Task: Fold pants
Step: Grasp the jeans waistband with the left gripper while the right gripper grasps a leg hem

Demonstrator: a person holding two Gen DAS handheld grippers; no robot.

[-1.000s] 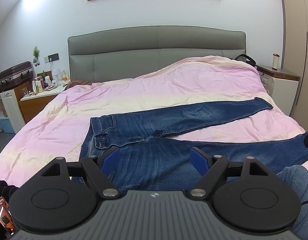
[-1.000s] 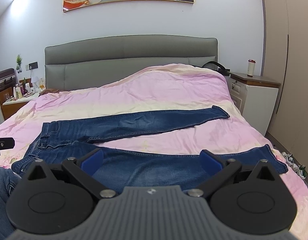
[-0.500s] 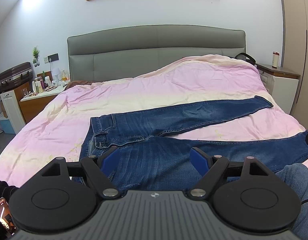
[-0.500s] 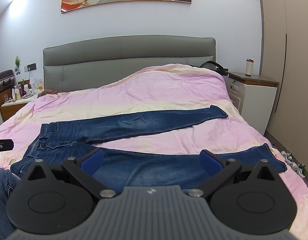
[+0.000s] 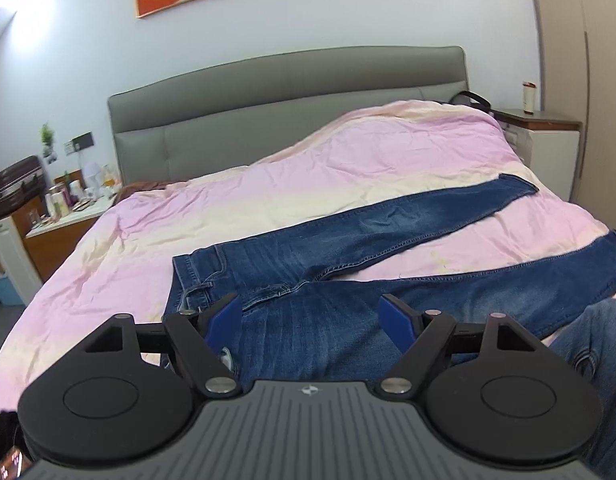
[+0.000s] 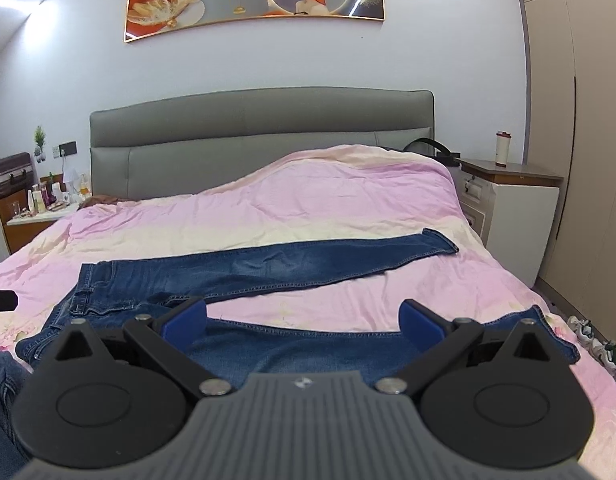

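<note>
Jeans [image 6: 268, 264] lie flat on the pink bedspread [image 6: 327, 196], waistband at the left and the two legs spread apart toward the right. Our left hand-held gripper [image 5: 311, 312] hovers above the seat, its jaws wide though just closing slightly, nothing gripped. Our right hand-held gripper [image 6: 304, 316] hangs wide over the near leg.
</note>
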